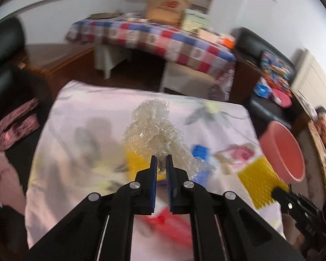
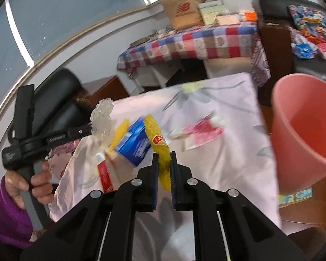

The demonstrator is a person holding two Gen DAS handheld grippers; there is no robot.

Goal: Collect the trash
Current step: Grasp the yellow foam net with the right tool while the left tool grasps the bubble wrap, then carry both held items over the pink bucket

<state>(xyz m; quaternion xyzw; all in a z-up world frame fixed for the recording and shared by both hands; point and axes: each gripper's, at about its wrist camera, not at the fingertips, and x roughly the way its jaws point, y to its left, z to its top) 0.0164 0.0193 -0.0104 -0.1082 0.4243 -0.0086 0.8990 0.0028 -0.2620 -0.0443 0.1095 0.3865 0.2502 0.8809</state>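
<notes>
My left gripper (image 1: 161,159) is shut on a crumpled piece of clear bubble wrap (image 1: 155,128) and holds it above the pink-clothed table (image 1: 80,113). It also shows in the right wrist view (image 2: 102,117). My right gripper (image 2: 164,157) is shut on a yellow foam net (image 2: 159,143), seen at the right of the left wrist view (image 1: 259,181). A pink bin (image 2: 304,128) stands off the table's right edge, also visible in the left wrist view (image 1: 282,152). On the table lie a blue carton (image 2: 133,141), another yellow net (image 2: 119,133), a red packet (image 2: 105,175) and a pink wrapper (image 2: 201,131).
A table with a checked cloth (image 2: 195,41) holds a brown paper bag (image 2: 182,9) and boxes behind. A black sofa (image 2: 310,50) with colourful items stands at the right. A black chair (image 1: 4,41) stands at the left.
</notes>
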